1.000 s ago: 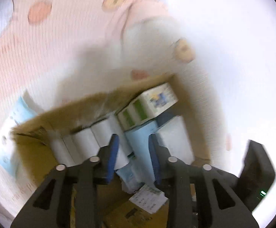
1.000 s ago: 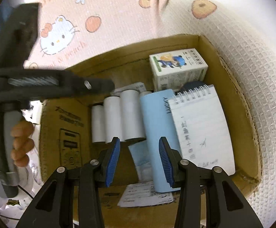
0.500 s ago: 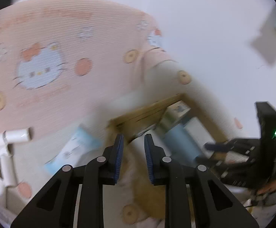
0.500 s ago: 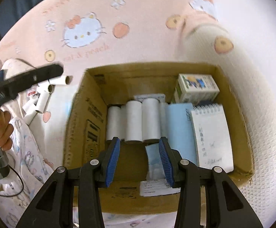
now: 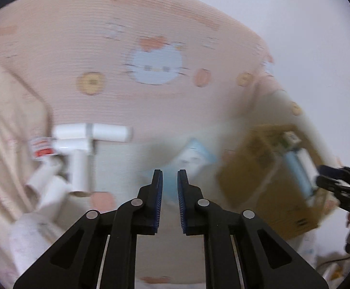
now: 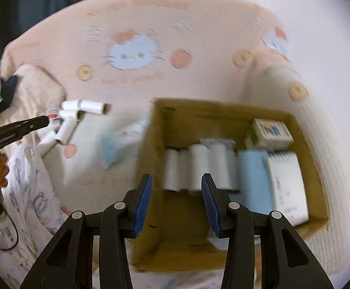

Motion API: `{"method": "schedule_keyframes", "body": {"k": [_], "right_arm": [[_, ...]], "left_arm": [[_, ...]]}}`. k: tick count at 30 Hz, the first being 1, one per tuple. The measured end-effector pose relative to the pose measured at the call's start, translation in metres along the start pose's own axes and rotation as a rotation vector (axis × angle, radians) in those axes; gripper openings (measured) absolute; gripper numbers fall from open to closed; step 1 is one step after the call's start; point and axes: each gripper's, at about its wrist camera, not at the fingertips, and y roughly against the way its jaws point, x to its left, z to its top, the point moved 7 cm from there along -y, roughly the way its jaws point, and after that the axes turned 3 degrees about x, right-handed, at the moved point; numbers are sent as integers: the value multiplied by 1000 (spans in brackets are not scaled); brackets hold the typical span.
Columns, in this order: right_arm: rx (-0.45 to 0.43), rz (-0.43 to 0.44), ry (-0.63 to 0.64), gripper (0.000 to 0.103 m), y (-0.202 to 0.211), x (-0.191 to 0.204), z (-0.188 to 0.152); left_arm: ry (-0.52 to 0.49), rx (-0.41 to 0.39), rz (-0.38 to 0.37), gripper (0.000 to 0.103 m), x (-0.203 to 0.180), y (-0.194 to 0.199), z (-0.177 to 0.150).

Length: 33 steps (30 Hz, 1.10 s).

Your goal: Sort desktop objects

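A brown cardboard box (image 6: 155,130) lies on a pink Hello Kitty cover; it also shows blurred at the right of the left wrist view (image 5: 259,159). Inside are white paper rolls (image 6: 199,168), a light blue book (image 6: 254,175), a spiral notepad (image 6: 288,180) and a small printed carton (image 6: 271,132). Loose white rolls (image 5: 81,149) and a light blue packet (image 5: 191,154) lie on the cover left of the box. My left gripper (image 5: 169,180) is nearly closed and empty, above the packet. My right gripper (image 6: 176,185) is open and empty over the box's left wall.
A small red-labelled item (image 5: 41,149) lies beside the loose rolls. A printed fabric bundle (image 6: 30,192) lies at the left. The left gripper's arm (image 6: 18,127) reaches in from the left in the right wrist view. A white wall is behind.
Both grippers have swung left and pulled back from the box. The left gripper's fingers have narrowed, and the loose rolls and blue packet have come into its view. The right stays open.
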Motion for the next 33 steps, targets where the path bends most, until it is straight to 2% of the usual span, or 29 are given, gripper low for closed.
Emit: {"method": "schedule_keyframes", "body": {"k": [3,8,13,18,21,23,25,28,30,33], "right_arm": [[-44,67,66,40,3,33,5],[-75,79,163,40,-3,82,16],[-101,93,245,40,-16,123,30],[-99,181,257,40,-44,163,42],[-75,231,242,40,-65,183,49],[-53,258,244,40,-80,198,55],[-27,286,259,40,-97,215,60],[15,309,309,40,-122,239,65],[50,316,334,40,-142,251,67],[84,354,294,40,-165,258,72]], "left_arm": [[77,1,31,14,34,1,-6],[220,-6,51,14,86,2,-10],[292,-25,65,14,126,5,0],[354,0,75,14,158,-6,0],[387,33,62,14,170,-17,-4],[414,102,33,14,176,-32,-9],[420,220,17,14,179,-52,-17],[386,225,0,15,177,-62,-12],[388,240,-35,23,176,-71,-8],[411,262,-23,24,184,-86,-4]]}}
